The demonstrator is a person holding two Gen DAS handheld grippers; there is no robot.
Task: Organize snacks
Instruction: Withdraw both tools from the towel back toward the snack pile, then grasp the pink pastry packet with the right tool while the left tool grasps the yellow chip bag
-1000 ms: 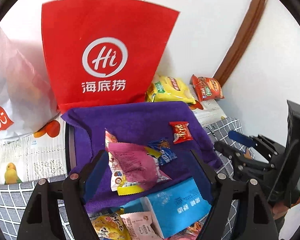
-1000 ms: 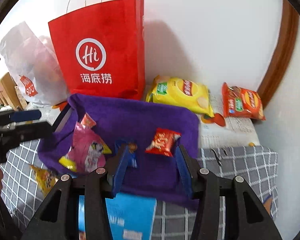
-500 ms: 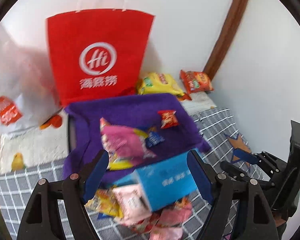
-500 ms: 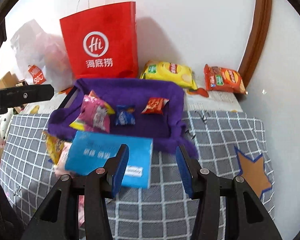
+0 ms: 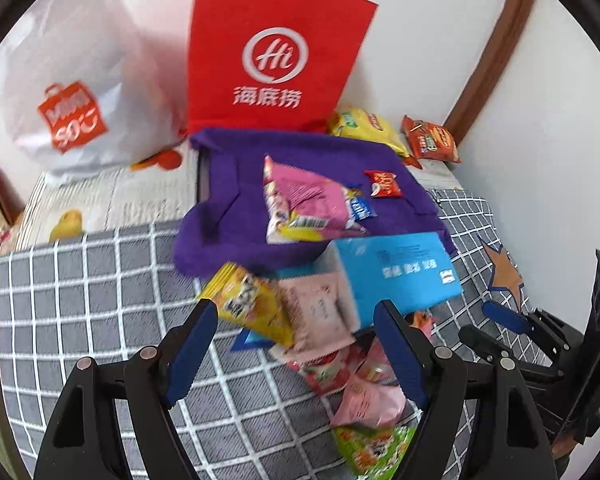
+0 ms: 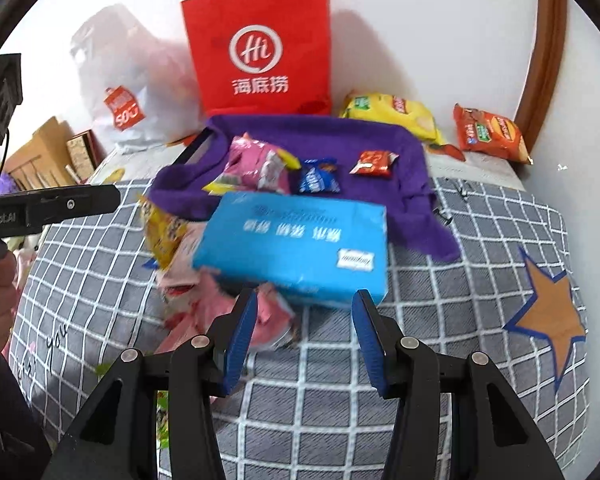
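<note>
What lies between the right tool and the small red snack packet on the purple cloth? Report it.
The big blue rectangular box lies directly in the line from the right tool to the small red snack packet on the purple cloth. Beyond the box, only bare cloth leads to the packet.

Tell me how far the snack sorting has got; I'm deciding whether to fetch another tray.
Done: a pink packet, blue packet and red packet lie on the purple-cloth tray. In hand: nothing; left gripper and right gripper are open and empty. Left: the blue box and the loose packets beside it on the checked cover.
</note>
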